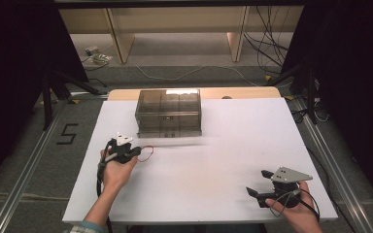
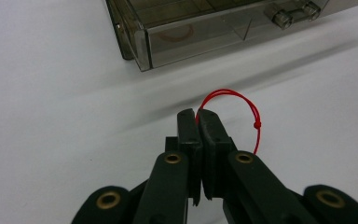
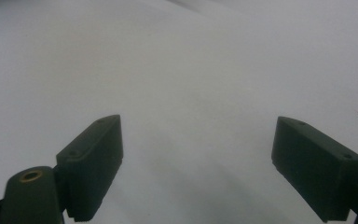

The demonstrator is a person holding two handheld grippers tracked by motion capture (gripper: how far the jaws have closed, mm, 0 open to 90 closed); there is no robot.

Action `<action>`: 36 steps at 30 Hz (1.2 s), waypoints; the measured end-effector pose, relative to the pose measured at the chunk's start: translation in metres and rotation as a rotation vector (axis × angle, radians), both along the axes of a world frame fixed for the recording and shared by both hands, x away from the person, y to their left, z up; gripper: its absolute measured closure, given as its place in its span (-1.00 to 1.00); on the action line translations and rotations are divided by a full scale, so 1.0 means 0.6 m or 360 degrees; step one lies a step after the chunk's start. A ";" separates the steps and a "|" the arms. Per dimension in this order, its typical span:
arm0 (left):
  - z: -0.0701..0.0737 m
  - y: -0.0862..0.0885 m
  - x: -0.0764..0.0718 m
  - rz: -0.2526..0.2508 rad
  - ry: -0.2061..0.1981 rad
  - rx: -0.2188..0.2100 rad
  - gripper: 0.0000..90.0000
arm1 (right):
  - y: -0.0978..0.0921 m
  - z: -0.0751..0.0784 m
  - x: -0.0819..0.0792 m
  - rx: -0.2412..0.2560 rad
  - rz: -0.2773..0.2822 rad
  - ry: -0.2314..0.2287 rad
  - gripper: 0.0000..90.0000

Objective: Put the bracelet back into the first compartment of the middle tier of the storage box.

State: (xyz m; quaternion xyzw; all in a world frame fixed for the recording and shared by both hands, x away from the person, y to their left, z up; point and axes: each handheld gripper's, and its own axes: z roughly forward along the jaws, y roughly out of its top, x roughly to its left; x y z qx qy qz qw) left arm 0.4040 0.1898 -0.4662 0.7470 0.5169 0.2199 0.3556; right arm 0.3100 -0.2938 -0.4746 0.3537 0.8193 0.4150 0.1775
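Observation:
My left gripper (image 1: pixel 137 152) (image 2: pixel 198 113) is shut on a thin red string loop (image 2: pixel 248 106) (image 1: pixel 146 153), which arcs out to the right of the jaw tips and carries a small knot. It hovers over the white table (image 1: pixel 213 160) just in front of a smoky clear plastic organizer box (image 1: pixel 169 112) (image 2: pixel 205 28) with dividers; a faint ring shows inside one compartment. My right gripper (image 1: pixel 258 183) (image 3: pixel 198 163) is open over bare table at the near right, with nothing between its jaws.
The box sits at the table's far middle, its lid closed. Beyond the table are wooden shelf legs, cables on the floor and black stands at both sides. Metal rails run along the floor left and right.

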 end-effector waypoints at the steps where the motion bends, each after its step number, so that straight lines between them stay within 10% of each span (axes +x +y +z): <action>1: 0.001 -0.001 0.000 -0.0005 -0.0006 0.0007 0.96 | 0.000 0.000 0.000 -0.0003 0.0000 0.0002 -0.62; 36: 0.031 -0.018 -0.008 -0.0051 -0.0080 -0.0030 0.96 | -0.001 0.000 0.000 -0.0004 -0.0008 0.0009 -0.62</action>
